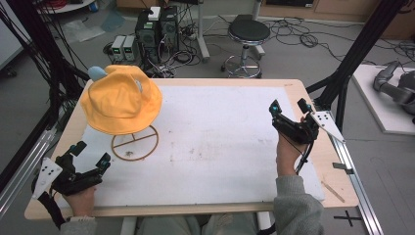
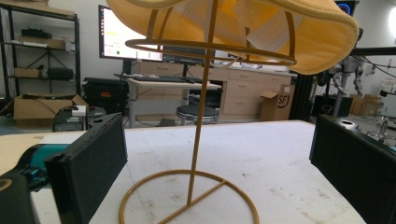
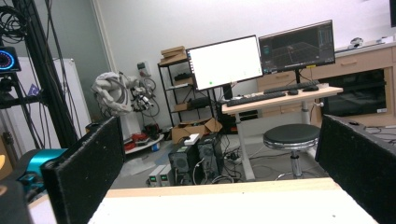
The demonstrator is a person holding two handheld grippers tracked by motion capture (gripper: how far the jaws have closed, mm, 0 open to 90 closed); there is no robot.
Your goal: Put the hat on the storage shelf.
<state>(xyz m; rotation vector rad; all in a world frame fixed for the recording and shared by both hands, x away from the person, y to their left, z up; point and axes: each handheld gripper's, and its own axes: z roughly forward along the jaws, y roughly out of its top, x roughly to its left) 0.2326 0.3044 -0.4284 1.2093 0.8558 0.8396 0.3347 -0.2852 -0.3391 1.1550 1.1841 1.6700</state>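
On the white table [image 1: 220, 147] we're pre-grasp: left gripper [image 1: 90, 154] wide, hat [image 1: 120, 100] on its stand [image 1: 134, 142] at 1 o'clock, right gripper [image 1: 289, 108] wide, idle; next, close in on the brim.

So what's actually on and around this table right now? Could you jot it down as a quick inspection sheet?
Surface: white mat on a wooden table, faintly smudged.
Job's things: yellow bucket hat sitting on a gold wire stand with a ring base, far left of the mat.
Clutter: a thin wooden stick on the table's right edge.
Grippers: left gripper open, near the stand's base, holding nothing; right gripper open, at the right edge, holding nothing.
Cables: one trails from each gripper; loose cables on the floor beyond.
Surroundings: black stool, computer towers, monitors on a desk.
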